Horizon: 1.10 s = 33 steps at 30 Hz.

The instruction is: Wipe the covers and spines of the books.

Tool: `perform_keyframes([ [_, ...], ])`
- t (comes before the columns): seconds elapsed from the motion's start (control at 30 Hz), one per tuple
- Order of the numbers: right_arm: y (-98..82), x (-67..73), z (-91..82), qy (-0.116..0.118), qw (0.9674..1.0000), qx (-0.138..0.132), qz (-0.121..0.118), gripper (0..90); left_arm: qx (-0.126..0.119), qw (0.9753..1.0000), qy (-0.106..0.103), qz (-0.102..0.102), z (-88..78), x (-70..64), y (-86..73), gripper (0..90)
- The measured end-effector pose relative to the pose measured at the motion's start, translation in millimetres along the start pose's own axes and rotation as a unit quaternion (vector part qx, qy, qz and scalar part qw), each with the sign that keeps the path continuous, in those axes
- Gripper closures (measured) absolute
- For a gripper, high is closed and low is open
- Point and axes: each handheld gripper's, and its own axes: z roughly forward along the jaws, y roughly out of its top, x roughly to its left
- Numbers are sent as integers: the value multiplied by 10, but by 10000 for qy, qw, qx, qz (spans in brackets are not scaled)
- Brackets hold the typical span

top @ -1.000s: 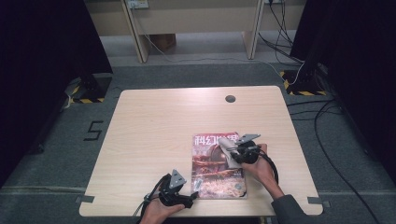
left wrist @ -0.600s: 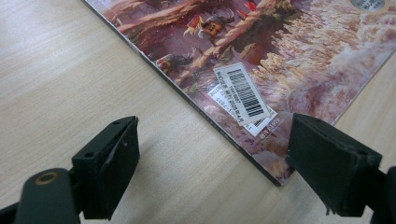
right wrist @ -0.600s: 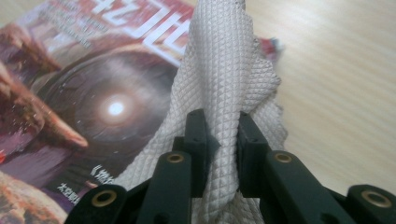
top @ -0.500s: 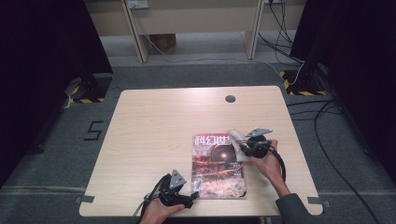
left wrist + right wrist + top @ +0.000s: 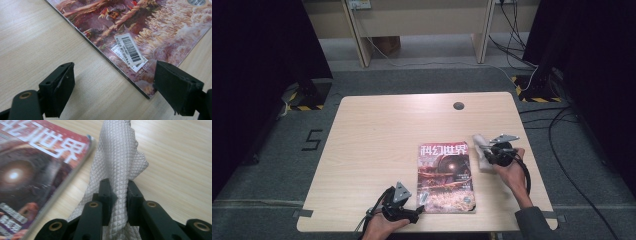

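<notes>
Right then, the right gripper (image 5: 119, 192) was pinching a white cloth (image 5: 117, 160) between its two black jaws. The jaws were squeezed close together on the bumpy cloth. In the high view, the right gripper (image 5: 488, 150) sat just to the right of a magazine (image 5: 445, 176), near its top corner, and the cloth (image 5: 481, 150) hung in a bunch beside that edge. The magazine lay flat on the wooden table (image 5: 377, 140), with its red title at the far end. Down at the near edge of the table, the left gripper (image 5: 418, 207) lay low by the magazine's near left corner. Its jaws stood wide apart in the left gripper view, with nothing squeezed between them. That corner of the magazine (image 5: 140, 37), with its barcode sticker (image 5: 128, 48), sat just ahead of them.
</notes>
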Motion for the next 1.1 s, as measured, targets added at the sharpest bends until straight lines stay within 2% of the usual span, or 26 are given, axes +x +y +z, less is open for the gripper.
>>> perform_keyframes([
  [0.13, -58, -70, 24, -21, 9998, 166, 135, 777, 0, 10000, -26, -29, -7, -4, -4, 172],
  [0.23, -85, -90, 47, -26, 9996, 247, 142, 770, 44, 9997, -192, -118, -15, -32, -17, 183],
  [0.33, -92, -84, 67, -27, 9994, 313, 124, 757, 53, 9998, -186, 24, -16, -79, -21, 185],
  [0.5, -102, -70, 108, -31, 9990, 434, 100, 672, 48, 9998, -156, 84, -17, -88, -18, 185],
  [0.63, -83, -65, 85, -189, 9993, 283, 157, 546, 75, 9998, -161, 108, -11, -91, -20, 186],
  [0.8, -36, -26, 41, -250, 9995, 73, 157, 476, 100, 9997, -168, 174, 3, -117, -22, 186],
  [0.93, 29, 69, -17, -139, 9998, -165, 55, 463, 103, 9997, -150, 186, 9, -116, -18, 187],
  [1.0, 63, 137, -27, 100, 9997, -223, -66, 457, 105, 9996, -144, 200, 6, -114, -18, 187],
  [1.1, 86, 267, 5, 490, 9986, -207, -77, 451, 108, 9997, -125, 194, 11, -112, -18, 187],
])
